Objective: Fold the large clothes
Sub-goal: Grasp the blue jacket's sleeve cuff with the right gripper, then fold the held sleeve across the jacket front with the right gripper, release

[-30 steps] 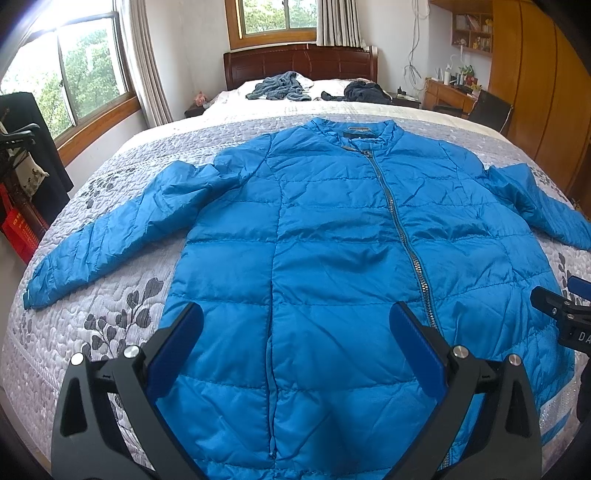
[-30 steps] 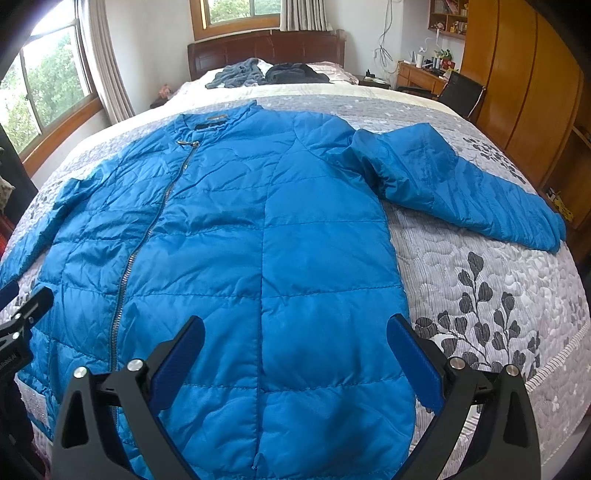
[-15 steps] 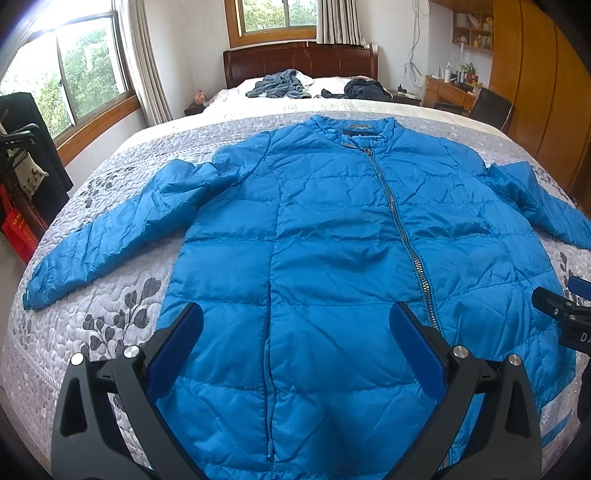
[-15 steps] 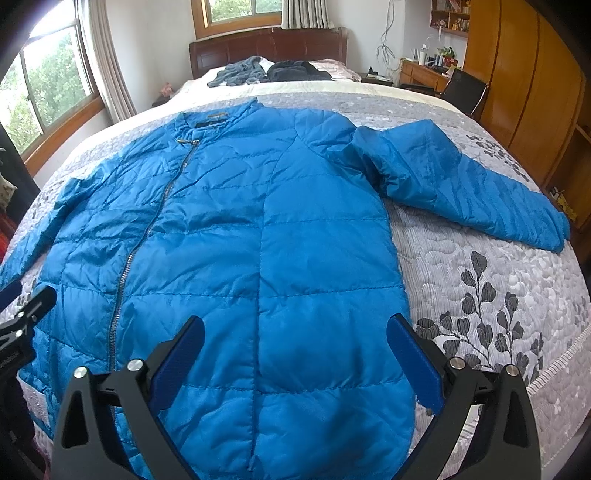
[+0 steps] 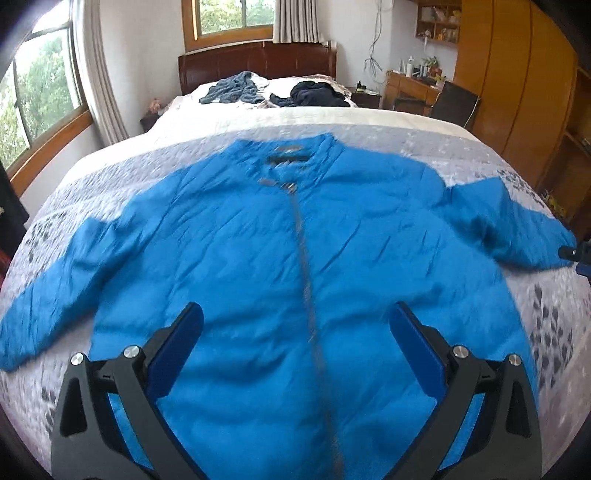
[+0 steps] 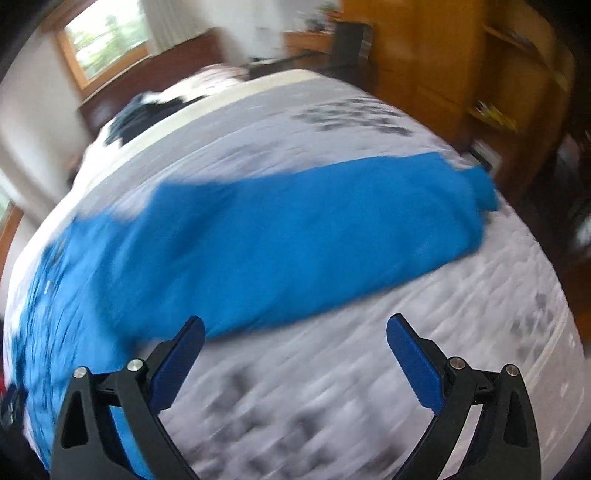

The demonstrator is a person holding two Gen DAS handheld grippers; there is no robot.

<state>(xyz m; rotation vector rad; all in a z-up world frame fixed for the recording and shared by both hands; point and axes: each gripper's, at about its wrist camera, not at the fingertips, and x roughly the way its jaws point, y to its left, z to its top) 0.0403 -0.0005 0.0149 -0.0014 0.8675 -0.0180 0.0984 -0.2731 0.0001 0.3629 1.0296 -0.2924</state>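
We've got our left claw [image 5: 295,332] spread wide and empty above the blue jacket [image 5: 280,266], lying flat and zipped on the bed [image 5: 369,129]; our right claw [image 6: 295,343] gapes empty near its sleeve [image 6: 332,218].

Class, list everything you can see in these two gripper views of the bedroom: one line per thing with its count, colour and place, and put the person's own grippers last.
jacket: one, bright blue, spread flat on the bed, zipped, sleeves out to both sides
bedspread: one, grey-white with dark leaf print, under the jacket
clothes heap: one, grey-blue, near the headboard
dark clothes heap: one, black, beside the grey-blue one
headboard: one, dark brown wood, far end of the bed
windows: two, wood-framed, above the headboard and on the left wall
wardrobe: one, orange-brown wood, along the right wall
desk: one, wooden, far right corner
chair: one, black, by the desk
left gripper: open, above the jacket
right gripper: open, above the bedspread near the right sleeve; view blurred
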